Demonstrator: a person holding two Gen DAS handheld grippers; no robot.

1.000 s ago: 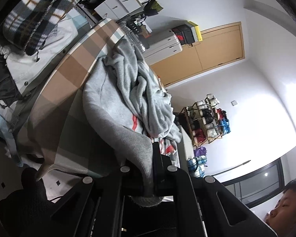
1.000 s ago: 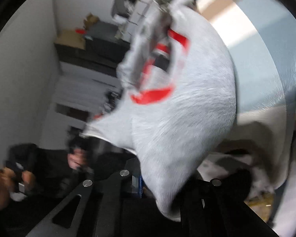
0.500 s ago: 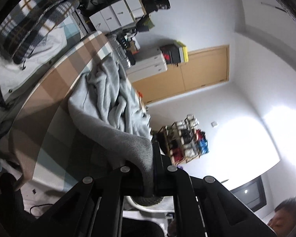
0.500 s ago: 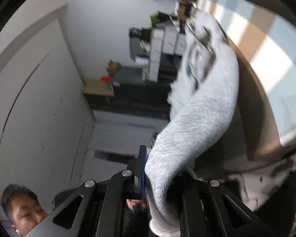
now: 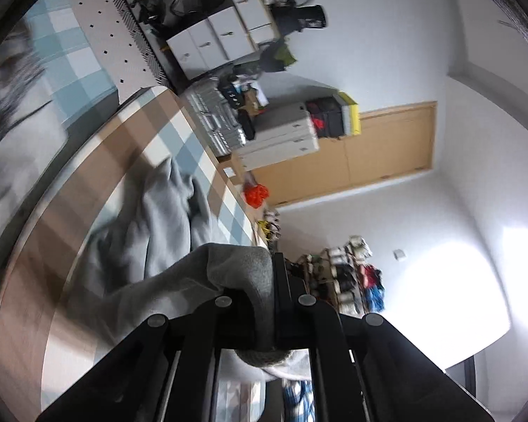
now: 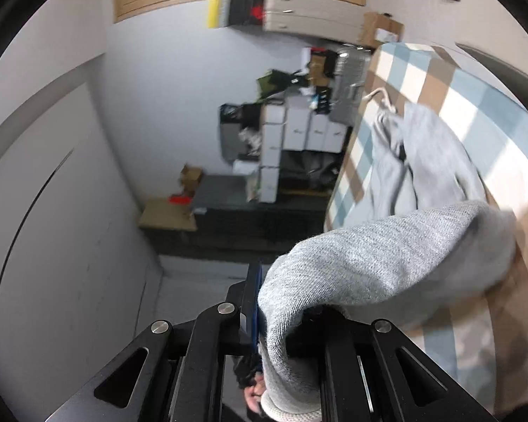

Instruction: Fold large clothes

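The sweatshirt (image 5: 165, 232) is light heather grey, a soft fleecy knit with ribbed edges, and most of it lies rumpled in folds on the checked cloth (image 5: 88, 161) of tan, white and pale blue that covers the table. In the right wrist view the sweatshirt (image 6: 422, 161) shows a dark slit near its middle and a pale drawstring trailing off its far end.

It is stretched lengthwise. Its long axis runs from the bunched heap on the table back toward the two grippers, and the near parts rise off the cloth as two thick grey bands, one to each gripper.

The left gripper (image 5: 269, 302) has its jaws pressed together on a fold of the fabric; the cloth humps up over the tips and a ribbed edge hangs down below them. The right gripper (image 6: 288, 320) likewise pinches a thick roll of the grey knit, which arches up and away to the right toward the heap, with a ribbed cuff drooping beneath the jaws. So the bulk of the garment lies ahead of both grippers on the table, and only the two pinched ends are lifted.

Both views are tilted and partly smeared by blur, so finer detail of the heap cannot be made out.
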